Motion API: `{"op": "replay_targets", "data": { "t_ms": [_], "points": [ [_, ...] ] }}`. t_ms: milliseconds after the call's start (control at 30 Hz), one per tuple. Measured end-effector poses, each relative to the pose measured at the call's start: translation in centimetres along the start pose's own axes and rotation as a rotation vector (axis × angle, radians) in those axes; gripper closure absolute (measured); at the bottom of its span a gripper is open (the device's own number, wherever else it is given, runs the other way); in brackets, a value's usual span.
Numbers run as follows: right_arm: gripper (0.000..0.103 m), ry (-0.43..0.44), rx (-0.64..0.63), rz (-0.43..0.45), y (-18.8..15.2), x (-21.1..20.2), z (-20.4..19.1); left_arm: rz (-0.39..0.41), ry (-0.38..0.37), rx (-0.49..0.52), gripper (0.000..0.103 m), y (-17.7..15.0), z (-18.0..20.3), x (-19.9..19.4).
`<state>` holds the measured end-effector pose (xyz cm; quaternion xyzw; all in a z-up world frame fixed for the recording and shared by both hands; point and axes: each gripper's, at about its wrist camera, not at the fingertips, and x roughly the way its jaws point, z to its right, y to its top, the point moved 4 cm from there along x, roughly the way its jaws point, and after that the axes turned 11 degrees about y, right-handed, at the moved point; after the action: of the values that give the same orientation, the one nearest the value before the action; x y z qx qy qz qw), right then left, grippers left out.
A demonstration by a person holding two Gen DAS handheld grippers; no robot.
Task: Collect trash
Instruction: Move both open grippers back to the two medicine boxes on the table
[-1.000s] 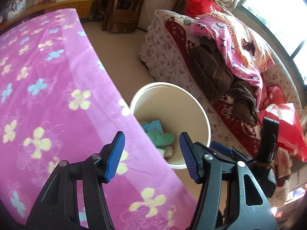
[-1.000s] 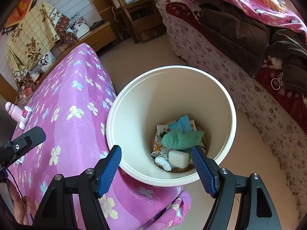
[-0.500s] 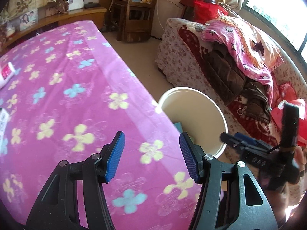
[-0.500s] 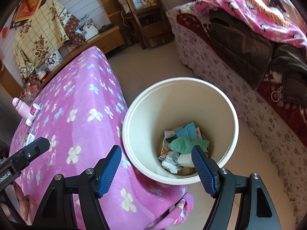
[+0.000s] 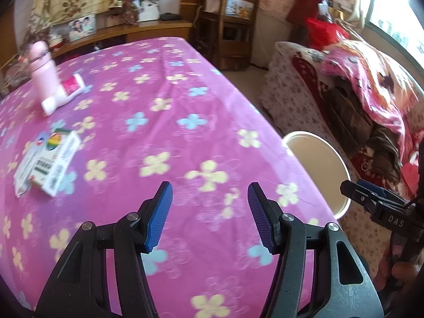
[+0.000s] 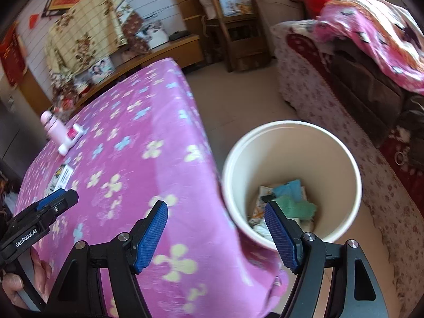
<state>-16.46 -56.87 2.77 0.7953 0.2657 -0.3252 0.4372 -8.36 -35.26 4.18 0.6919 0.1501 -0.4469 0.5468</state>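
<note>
1. Right, the biggest thing in play is the table under its pink flowered cloth (image 5: 164, 122), and both grippers hang over its near end.
2. Beside the table's corner, on the floor, stands the cream waste bin (image 6: 341, 164); trash is piled at its bottom, a green crumpled piece (image 6: 296, 206) on top of a blue scrap and some printed paper.
3. On the far left of the cloth, well apart from the bin, lie the things not yet collected: a white printed carton (image 5: 47, 164), flat on its side, and farther back a white-and-red tube (image 5: 66, 94) lying just beside an upright pink bottle (image 5: 43, 71). Which of these counts as trash I can't say for sure; the carton looks the likeliest.
4. My read on the step: a drop looks done and this is the turn toward the next pick. That calls for carrying a gripper across the cloth to the carton, lining the pads up across its narrow sides, then closing.
5. Left gripper (image 5: 209, 212): jaws about half apart, nothing between the blue pads, only cloth showing below.
6. Right gripper (image 6: 216, 235): jaws a little wider, also holding nothing, with one pad over the cloth and the other framed against the bin's rim.
</note>
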Motion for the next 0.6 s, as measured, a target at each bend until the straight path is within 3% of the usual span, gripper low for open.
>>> {"op": "replay_targets", "data": {
  "t_ms": [367, 600],
  "points": [
    [0.030, 0.105, -0.136, -0.093, -1.0, 4.8, -9.6, -0.030, 0.053, -0.130, 0.045, -1.3, -9.3, -0.9],
    [0.030, 0.164, -0.226, -0.154, -2.4, 7.8, -15.2, -0.019, 0.202, -0.170, 0.045, -1.8, -18.4, -1.1]
  ]
}}
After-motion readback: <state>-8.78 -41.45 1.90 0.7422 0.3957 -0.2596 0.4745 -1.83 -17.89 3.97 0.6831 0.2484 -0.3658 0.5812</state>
